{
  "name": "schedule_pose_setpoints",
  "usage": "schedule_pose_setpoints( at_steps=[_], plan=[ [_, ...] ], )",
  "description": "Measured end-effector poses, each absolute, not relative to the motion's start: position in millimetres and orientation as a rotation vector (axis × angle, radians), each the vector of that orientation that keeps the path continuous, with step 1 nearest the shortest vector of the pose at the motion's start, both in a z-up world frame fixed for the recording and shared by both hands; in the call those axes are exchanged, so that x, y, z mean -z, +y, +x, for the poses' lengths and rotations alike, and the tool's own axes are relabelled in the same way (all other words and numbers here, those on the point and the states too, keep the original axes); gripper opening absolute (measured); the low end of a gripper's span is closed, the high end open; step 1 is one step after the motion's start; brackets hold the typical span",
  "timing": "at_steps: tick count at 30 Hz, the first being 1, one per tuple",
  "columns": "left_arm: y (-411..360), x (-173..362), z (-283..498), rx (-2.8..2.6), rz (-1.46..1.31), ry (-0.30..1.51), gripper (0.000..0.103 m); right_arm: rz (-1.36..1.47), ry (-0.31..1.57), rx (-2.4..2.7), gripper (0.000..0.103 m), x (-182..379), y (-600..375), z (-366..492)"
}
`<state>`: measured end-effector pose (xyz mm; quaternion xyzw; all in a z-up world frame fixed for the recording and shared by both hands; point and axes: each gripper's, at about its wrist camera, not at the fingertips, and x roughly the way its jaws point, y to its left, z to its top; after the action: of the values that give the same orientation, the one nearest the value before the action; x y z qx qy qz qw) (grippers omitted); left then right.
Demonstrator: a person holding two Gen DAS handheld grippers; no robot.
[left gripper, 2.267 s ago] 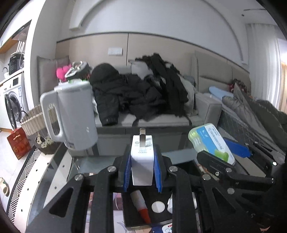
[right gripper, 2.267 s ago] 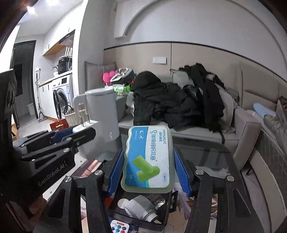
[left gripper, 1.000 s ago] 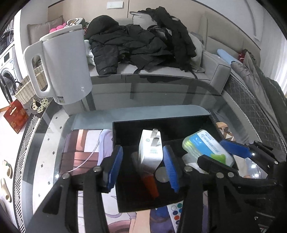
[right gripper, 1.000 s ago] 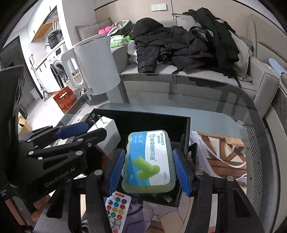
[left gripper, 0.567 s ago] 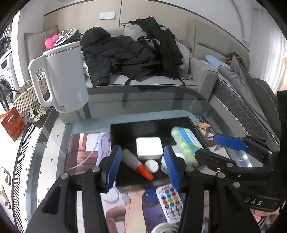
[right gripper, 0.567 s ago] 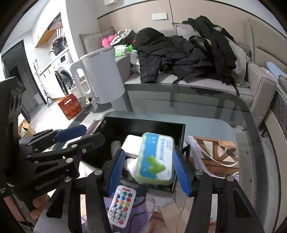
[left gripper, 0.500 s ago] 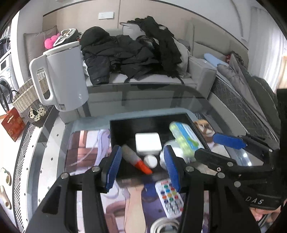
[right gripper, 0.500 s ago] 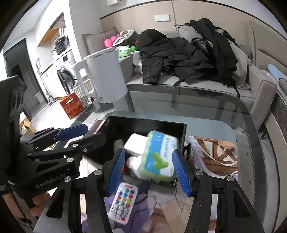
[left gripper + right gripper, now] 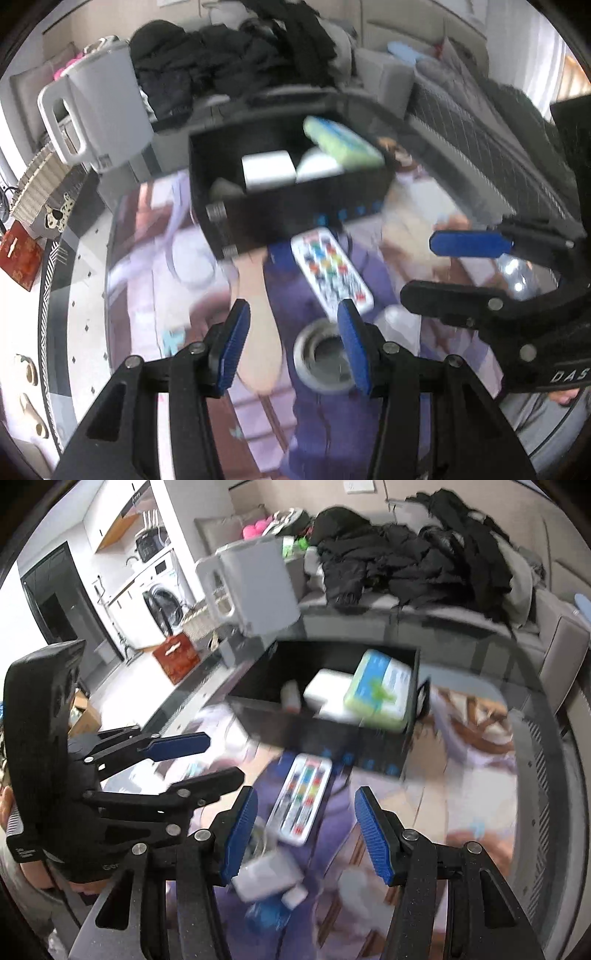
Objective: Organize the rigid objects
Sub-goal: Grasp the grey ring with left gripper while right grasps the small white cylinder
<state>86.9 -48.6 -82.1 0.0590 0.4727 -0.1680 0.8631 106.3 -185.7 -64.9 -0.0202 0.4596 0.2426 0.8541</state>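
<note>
left tool (image 9: 291, 349) agape, right tool (image 9: 304, 836) agape, both empty

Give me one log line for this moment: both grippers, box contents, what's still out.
left hand-held gripper: open, empty | right hand-held gripper: open, empty | black box: white charger, earplug case inside | remote: on table, outside box

My room is bright with soft white light. Both pictures are smeared with blur, mostly the black box (image 9: 291, 206) and the remote (image 9: 301, 799) in the middle. My left hand-held gripper (image 9: 291, 345) looks sharp. The glass worktop (image 9: 517, 280) has a shiny spot. Edges bend round and go dark at the corners.
</note>
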Motion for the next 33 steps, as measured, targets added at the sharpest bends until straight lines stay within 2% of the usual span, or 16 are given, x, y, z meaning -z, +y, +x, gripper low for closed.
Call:
schedule_pose_setpoints(
  at_steps=[10,30,33],
  plan=[
    [-46.5,104.6,65.0,0.35,0.143,1.085,0.049,-0.031,1.079,-0.551,0.056,98.8,-171.7,83.2],
    [-88.6,117.9,66.0,0.396,0.237,1.078,0.051,-0.066,1.087,-0.462,0.056,114.1,-204.0,91.7],
    [-85.2,116.8,68.0,0.396,0.218,1.08,0.047,-0.084,1.071,-0.442,0.056,115.5,-203.3,95.2]
  ],
)
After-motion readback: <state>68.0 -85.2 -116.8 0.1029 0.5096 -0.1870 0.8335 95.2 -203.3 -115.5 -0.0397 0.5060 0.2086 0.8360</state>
